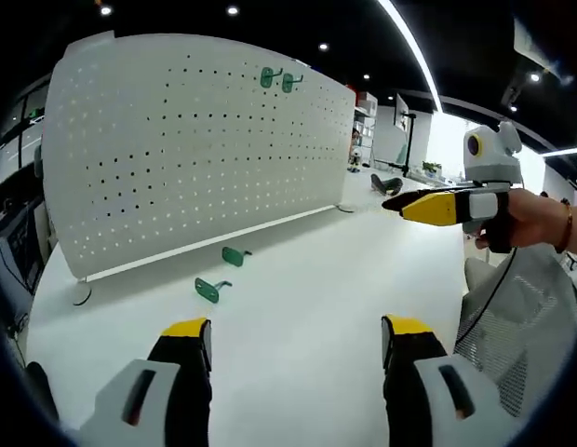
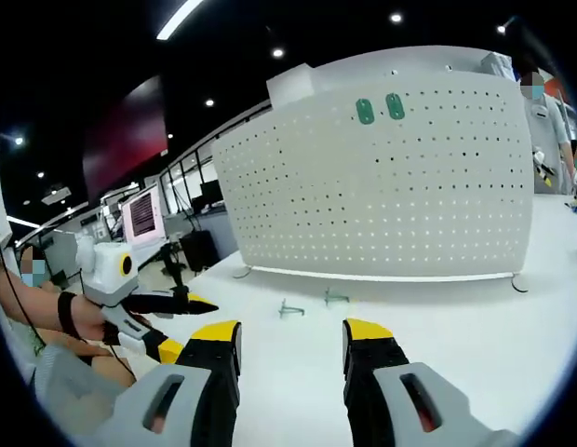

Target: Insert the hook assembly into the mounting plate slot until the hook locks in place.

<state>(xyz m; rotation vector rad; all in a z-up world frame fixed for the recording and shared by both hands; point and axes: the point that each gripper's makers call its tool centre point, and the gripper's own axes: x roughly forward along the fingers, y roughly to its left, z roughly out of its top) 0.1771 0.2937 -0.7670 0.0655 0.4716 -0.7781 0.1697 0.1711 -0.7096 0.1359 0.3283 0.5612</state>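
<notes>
In the left gripper view, the left gripper (image 1: pixel 296 333) is hovering low over the near part of the white table (image 1: pixel 316 279), with its two yellow-tipped jaws spread wide and nothing between them. Beyond it, two green hooks are lying loose on the table: the nearer green hook (image 1: pixel 211 290) and the farther green hook (image 1: pixel 234 255), both near the foot of the white pegboard (image 1: pixel 186 149), apart from each other and not touching the board. The pegboard is standing upright on small round feet toward the far left side of the table. Two more mounted green hooks (image 1: pixel 279 80) are sitting side by side in its upper row of holes.

To the right in this same view, the right gripper (image 1: pixel 400 206) is being held above the table by a hand (image 1: pixel 535 222), pointing toward the pegboard; whether its jaws are apart or together I cannot tell from this side.

In the right gripper view, the right gripper's jaws are parted and gripping nothing. The left gripper is coming in from the left edge, carried by a forearm (image 2: pixel 37 307) with a dark strap, and is pointing over the table.
</notes>
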